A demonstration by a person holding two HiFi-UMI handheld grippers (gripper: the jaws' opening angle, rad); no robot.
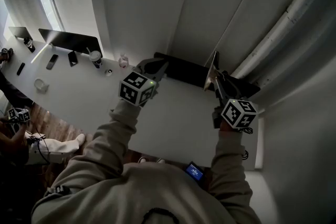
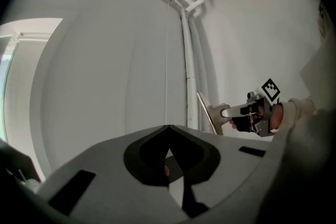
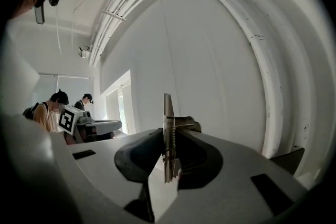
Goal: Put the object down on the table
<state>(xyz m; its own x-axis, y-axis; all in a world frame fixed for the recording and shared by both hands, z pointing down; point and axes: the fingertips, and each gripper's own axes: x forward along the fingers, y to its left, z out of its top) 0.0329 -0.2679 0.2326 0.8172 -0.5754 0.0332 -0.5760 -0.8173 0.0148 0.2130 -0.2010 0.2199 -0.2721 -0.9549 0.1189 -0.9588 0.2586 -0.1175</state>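
A thin flat board with a metal spring clip stands edge-on and upright between the jaws of my right gripper, which is shut on it. From the head view the board is held by my right gripper above the far right part of the white table. The left gripper view shows the same board tilted in the air. My left gripper hovers over the table's far edge to the left of the board; its jaws meet at the tips with nothing between them.
A long dark flat thing lies along the table's far edge under both grippers. Further left stand screens, a cup, a small bottle and phones. A wall with pipes rises close behind. Other people stand at the left.
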